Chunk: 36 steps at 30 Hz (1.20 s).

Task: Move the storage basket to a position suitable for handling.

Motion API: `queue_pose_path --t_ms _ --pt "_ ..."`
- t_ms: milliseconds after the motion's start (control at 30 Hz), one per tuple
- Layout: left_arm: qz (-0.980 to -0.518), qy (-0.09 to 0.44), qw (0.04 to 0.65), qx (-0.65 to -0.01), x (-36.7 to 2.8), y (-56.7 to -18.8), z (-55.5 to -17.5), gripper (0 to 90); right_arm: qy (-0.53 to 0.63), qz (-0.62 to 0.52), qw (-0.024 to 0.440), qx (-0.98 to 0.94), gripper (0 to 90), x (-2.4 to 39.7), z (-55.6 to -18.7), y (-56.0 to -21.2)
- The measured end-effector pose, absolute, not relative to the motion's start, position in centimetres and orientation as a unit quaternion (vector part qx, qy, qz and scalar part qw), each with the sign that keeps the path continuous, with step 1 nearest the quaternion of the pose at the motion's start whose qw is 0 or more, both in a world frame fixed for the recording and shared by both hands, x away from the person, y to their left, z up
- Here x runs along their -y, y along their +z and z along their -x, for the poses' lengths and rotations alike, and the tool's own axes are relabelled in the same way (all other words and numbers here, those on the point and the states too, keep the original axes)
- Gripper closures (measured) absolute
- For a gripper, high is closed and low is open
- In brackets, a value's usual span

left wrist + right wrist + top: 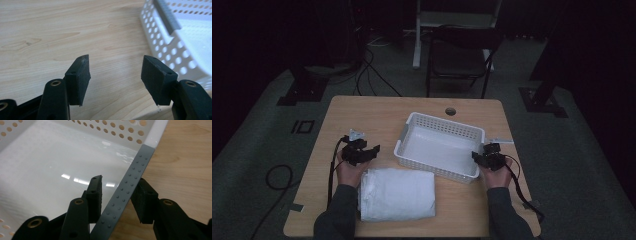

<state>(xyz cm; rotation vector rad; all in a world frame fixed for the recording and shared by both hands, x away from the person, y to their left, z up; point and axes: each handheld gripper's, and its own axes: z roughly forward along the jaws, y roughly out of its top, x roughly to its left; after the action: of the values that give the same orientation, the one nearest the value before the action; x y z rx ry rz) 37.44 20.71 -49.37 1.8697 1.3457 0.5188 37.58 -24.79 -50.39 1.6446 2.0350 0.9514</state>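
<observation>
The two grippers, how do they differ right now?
The left gripper hangs over bare table with its jaws apart and nothing between them; the right gripper has its jaws straddling the basket's grey rim strip, one inside, one outside. Both have black jaws and sit beside the white basket.

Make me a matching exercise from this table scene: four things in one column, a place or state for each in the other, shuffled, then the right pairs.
Things:
1. white perforated basket
2. folded white cloth
3. left gripper
4. right gripper

Places or states:
A. jaws apart over bare wood
B. jaws astride the basket's grey rim strip
C. lies flat near the table's front edge
D. stands empty mid-table

Pairs: 1-D, 2-C, 3-A, 4-B
</observation>
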Motion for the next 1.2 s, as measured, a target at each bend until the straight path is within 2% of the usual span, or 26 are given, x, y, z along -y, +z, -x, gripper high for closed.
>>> queue_pose_path --t_ms 567,767,867,1067,1200 --pt "-0.728 0.198 0.397 -0.523 -20.4 -48.5 -37.9 40.3 0.339 -0.537 0.179 -0.751 60.3 21.1 -40.3 -50.3" --pt "-0.734 0.200 0.394 -0.515 -19.7 -48.1 -38.1 40.6 0.352 -0.539 0.177 -0.744 44.3 21.5 -40.0 -49.5" --pt "-0.736 0.205 0.390 -0.515 -19.3 -47.8 -38.3 42.5 0.351 -0.537 0.182 -0.745 40.4 21.7 -39.1 -48.9" --pt "-0.743 0.206 0.386 -0.507 -18.9 -47.7 -38.3 43.7 0.354 -0.526 0.188 -0.750 41.7 21.8 -36.3 -48.0" --pt "-0.746 0.204 0.385 -0.503 -18.7 -47.6 -38.2 46.1 0.343 -0.517 0.186 -0.762 48.5 21.5 -34.8 -48.4"
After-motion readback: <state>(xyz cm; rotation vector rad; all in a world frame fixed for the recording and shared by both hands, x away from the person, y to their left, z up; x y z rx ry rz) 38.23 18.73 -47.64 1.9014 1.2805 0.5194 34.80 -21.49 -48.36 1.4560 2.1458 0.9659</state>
